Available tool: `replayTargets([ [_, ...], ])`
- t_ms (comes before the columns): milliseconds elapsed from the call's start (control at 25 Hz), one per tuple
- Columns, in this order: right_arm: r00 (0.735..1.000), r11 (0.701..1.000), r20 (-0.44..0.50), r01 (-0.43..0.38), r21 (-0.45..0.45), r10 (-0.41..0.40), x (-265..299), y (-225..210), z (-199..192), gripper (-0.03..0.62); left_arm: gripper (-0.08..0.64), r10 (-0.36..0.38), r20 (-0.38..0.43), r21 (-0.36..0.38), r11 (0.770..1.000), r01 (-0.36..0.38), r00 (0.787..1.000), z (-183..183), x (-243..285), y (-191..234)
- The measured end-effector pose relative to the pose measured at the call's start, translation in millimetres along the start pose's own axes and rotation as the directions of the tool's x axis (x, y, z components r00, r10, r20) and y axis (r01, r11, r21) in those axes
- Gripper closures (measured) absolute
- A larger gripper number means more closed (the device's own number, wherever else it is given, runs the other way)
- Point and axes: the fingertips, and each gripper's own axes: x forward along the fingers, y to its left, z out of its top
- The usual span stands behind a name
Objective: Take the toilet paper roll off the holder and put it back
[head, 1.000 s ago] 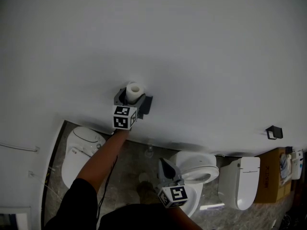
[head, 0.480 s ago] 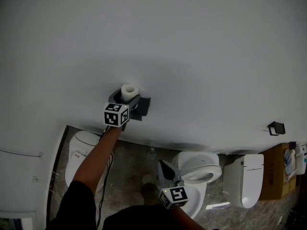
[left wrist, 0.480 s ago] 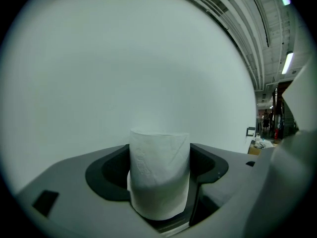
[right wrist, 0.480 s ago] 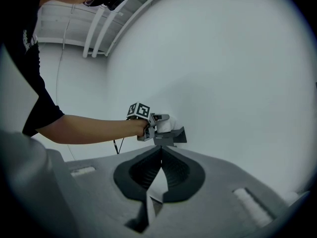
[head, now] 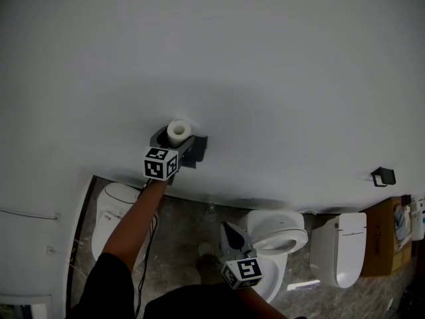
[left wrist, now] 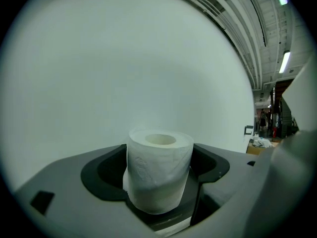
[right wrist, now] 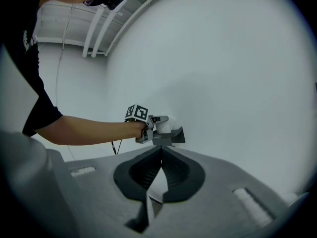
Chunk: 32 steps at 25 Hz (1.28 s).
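**Toilet paper roll (left wrist: pixel 159 168), upright in the left claw (head: pixel 179 140), close to the white wall (head: pixel 265 78).**
Left claw clamped on the roll's sides; right claw (right wrist: pixel 160 150) pressed together, empty, low. Probably best: squeeze lightly so the core stays round, and line the core up with the holder's bar before sliding on.

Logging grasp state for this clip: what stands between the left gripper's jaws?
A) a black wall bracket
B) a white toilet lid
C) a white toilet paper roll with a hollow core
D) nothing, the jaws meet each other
C: in the left gripper view the white toilet paper roll stands upright between the dark grey jaws of the left gripper, which close against its sides.
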Motion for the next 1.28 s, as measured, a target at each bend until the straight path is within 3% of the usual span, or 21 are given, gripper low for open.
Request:
replayTargets([
  [240,1.0,1.0,0.007,-0.011,-0.026,0.012,-6,9,4,0.594,0.172,0.027,0.04,-0.038,0.999,-0.026,0.999,11,-33,1],
  [520,0.999,0.997,0.039,0.023,-0.073,-0.02,-23,11,19,0.594,0.175,0.063,0.1,-0.104,0.993,-0.052,0.993,20,-120,-25],
  [560,0.999,0.997,0.042,0.029,-0.074,-0.026,-27,12,21,0.594,0.195,0.057,0.105,-0.111,0.993,-0.045,0.993,19,-135,-33],
  [760,0.997,0.996,0.073,0.042,-0.077,-0.037,-39,17,25,0.594,0.487,0.044,0.133,-0.15,0.988,-0.024,0.99,3,-212,-74],
  [800,0.996,0.997,0.077,0.041,-0.072,-0.036,-42,19,25,0.594,0.517,0.044,0.13,-0.142,0.99,-0.025,0.99,-2,-228,-83],
  [960,0.997,0.997,0.074,0.04,-0.072,-0.035,-51,28,20,0.594,0.54,0.058,0.125,-0.054,0.997,-0.051,0.99,-21,-280,-116],
  [1160,0.997,0.995,0.067,0.038,-0.094,-0.032,-58,35,16,0.594,0.543,0.115,0.163,-0.125,0.988,-0.095,0.98,-34,-325,-118],
  [1280,0.998,0.993,0.064,0.034,-0.116,-0.026,-57,40,17,0.594,0.543,0.133,0.164,-0.131,0.985,-0.112,0.977,-39,-340,-111],
])
